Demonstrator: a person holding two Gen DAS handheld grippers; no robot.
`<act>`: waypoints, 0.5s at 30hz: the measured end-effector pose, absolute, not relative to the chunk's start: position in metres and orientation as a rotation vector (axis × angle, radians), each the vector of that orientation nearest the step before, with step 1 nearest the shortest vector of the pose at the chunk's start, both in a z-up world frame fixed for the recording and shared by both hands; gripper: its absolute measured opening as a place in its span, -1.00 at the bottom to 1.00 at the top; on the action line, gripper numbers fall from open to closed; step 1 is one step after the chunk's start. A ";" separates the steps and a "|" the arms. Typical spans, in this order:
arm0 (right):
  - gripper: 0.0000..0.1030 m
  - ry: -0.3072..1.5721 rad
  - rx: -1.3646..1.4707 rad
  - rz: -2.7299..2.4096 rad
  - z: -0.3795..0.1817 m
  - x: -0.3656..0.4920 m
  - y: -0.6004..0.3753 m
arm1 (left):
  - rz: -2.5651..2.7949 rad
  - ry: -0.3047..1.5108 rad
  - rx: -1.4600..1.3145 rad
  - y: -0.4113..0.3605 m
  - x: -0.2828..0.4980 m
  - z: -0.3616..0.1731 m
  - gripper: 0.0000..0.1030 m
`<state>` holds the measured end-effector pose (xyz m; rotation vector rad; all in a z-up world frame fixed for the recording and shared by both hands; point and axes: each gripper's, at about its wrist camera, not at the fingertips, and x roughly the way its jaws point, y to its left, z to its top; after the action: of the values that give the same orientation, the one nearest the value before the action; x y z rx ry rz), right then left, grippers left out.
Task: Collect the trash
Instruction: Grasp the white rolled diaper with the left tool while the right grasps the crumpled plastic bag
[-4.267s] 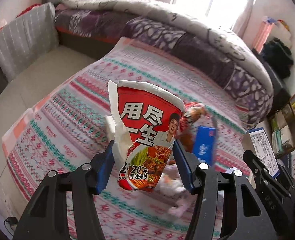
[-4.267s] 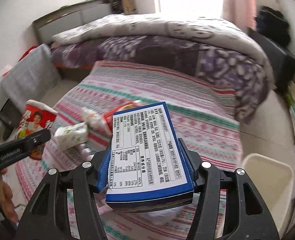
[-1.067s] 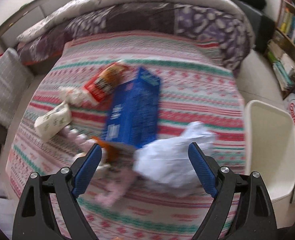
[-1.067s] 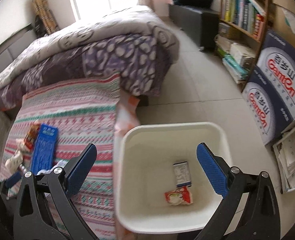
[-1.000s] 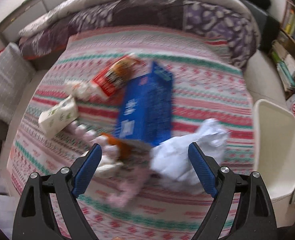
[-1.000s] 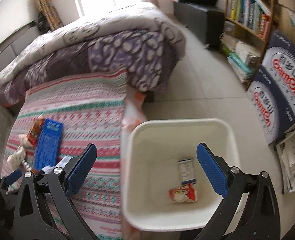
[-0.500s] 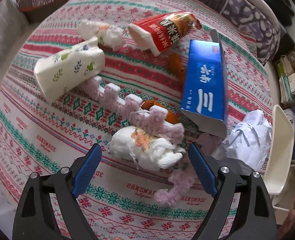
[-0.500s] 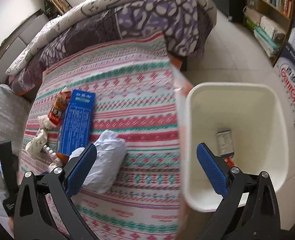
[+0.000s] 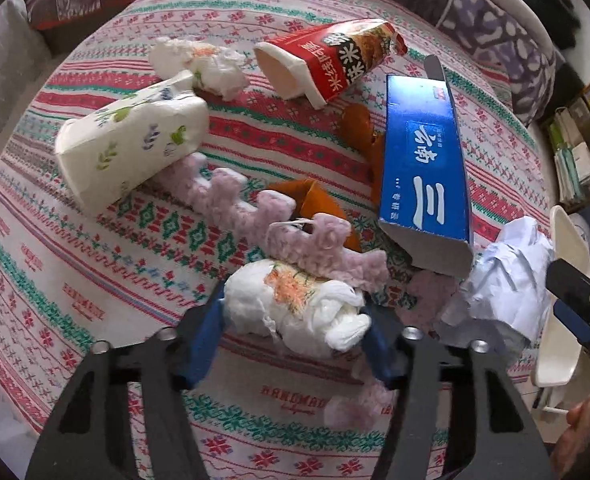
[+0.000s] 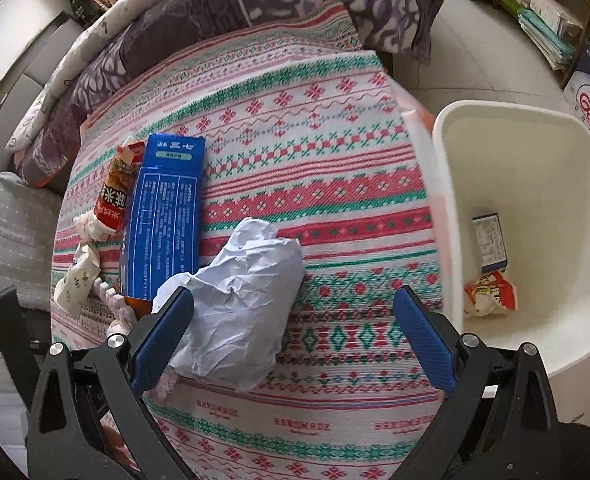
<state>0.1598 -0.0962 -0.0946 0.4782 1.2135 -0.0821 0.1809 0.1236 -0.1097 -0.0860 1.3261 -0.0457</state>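
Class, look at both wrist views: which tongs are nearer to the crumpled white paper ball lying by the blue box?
Right. The right tongs stand open around the paper ball; the left tongs are closing on a tissue wad beside it.

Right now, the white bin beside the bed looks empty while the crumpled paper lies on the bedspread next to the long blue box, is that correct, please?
Not quite: the white bin is not empty. The right wrist view shows a small box and a red wrapper inside it. The crumpled paper does lie on the bedspread next to the long blue box.
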 end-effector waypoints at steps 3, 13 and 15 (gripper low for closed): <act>0.86 1.209 0.472 -0.077 -0.095 0.161 -0.089 | -0.033 1.323 -0.081 0.131 0.177 -0.107 0.04; 0.84 1.191 0.491 -0.029 -0.097 0.167 -0.072 | -0.017 1.255 -0.138 0.159 0.160 -0.083 0.01; 0.58 1.211 0.494 0.015 -0.100 0.169 -0.063 | -0.018 1.230 -0.156 0.163 0.157 -0.074 0.01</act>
<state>0.1694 -0.0634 -0.1005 0.4936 1.2113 0.0155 0.1566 0.1628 -0.0741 -0.1560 1.2302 -0.0180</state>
